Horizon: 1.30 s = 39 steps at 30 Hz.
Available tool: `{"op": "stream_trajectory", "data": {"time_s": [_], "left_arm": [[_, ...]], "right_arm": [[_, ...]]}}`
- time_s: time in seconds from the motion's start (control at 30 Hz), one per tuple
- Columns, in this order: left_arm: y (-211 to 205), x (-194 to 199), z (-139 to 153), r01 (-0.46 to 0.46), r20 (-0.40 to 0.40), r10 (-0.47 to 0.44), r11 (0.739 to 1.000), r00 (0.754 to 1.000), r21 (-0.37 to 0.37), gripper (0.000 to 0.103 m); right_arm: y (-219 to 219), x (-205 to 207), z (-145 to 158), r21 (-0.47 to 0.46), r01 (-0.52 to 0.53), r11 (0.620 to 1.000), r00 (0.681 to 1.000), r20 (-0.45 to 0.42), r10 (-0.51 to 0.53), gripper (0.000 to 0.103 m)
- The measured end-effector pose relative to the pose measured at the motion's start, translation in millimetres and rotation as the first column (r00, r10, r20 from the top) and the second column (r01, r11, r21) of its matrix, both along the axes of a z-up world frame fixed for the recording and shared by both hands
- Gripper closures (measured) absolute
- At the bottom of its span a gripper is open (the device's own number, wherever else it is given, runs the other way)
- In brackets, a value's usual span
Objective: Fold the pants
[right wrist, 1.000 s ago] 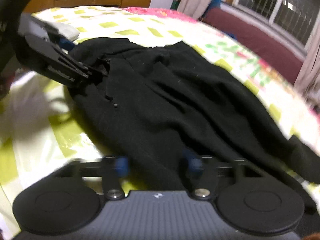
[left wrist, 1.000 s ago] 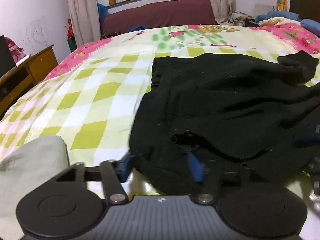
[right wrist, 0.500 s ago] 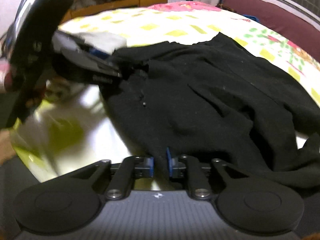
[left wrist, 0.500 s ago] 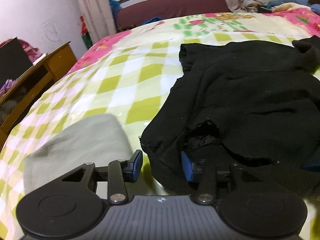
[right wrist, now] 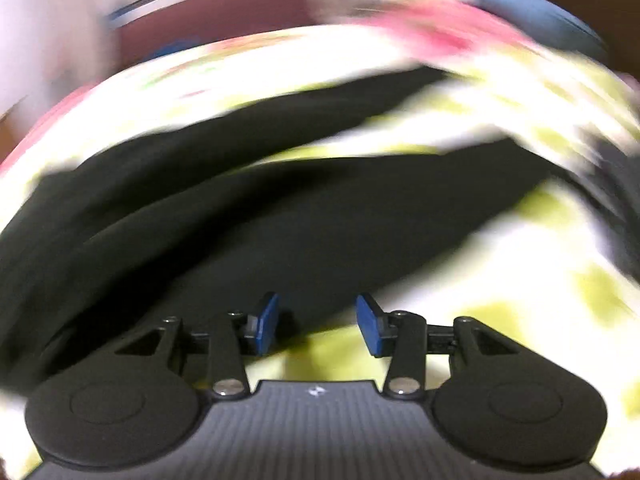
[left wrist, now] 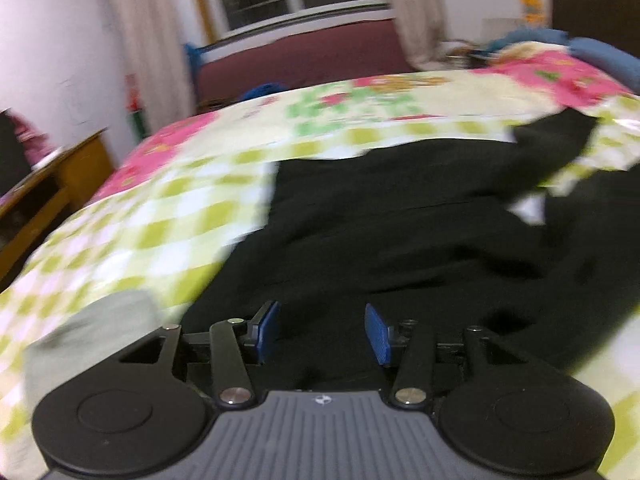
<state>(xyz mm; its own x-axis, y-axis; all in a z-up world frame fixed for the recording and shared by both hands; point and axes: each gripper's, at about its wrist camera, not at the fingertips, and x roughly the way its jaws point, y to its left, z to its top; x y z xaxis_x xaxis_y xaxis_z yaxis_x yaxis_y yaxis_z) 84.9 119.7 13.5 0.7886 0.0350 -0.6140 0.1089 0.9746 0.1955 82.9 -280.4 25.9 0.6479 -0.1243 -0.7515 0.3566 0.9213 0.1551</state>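
Note:
Black pants lie crumpled on a bed with a green-and-white checked sheet. In the left wrist view my left gripper is open over the near edge of the pants, with black cloth between and below its blue pads. In the blurred right wrist view the pants stretch across as two long dark legs. My right gripper is open just above their near edge, with nothing held.
A folded grey-green cloth lies on the bed left of my left gripper. A wooden desk stands at the left, a maroon sofa under the window behind the bed. Blue bedding lies at the far right.
Both grippers have opened and let go of the pants. Both have swung sharply; the right view now looks along the legs. The pants lie more spread out, with the legs apart.

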Motion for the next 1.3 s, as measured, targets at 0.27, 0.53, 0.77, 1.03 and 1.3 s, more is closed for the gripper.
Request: {"op": "stream_trajectory", "data": {"time_s": [0.27,0.53,0.77,1.03,1.3], "left_arm": [[-123,28,-17,0.235,-0.060,-0.235,0.972,0.970,-0.010,0.042],[-173,48,-22,0.306,-0.081,-0.304,0.952,0.949,0.007,0.042],[-177,38,-14,0.334,-0.040,-0.335,0.942,0.941,-0.044,0.038],[-192,27,-41,0.381,-0.100,-0.379,0.925,0.920,-0.003,0.028],[-138,38,-15,0.245,0.012,-0.245,0.970,0.969,0.009,0.020]], "right_arm": [[-117,38,-20,0.248,0.284,0.926,0.945,0.088,-0.314,0.044],[-137,74,-33,0.226,0.259,0.939,0.949,0.120,-0.291,0.096],[-155,-13,33,0.221,0.236,0.946,0.923,0.254,-0.290,0.098],[-162,-55,11,-0.015,0.317,0.948,0.948,0.045,-0.316,0.089],[-90,-63,56,-0.293,0.180,0.939,0.976,0.172,-0.134,0.079]]}}
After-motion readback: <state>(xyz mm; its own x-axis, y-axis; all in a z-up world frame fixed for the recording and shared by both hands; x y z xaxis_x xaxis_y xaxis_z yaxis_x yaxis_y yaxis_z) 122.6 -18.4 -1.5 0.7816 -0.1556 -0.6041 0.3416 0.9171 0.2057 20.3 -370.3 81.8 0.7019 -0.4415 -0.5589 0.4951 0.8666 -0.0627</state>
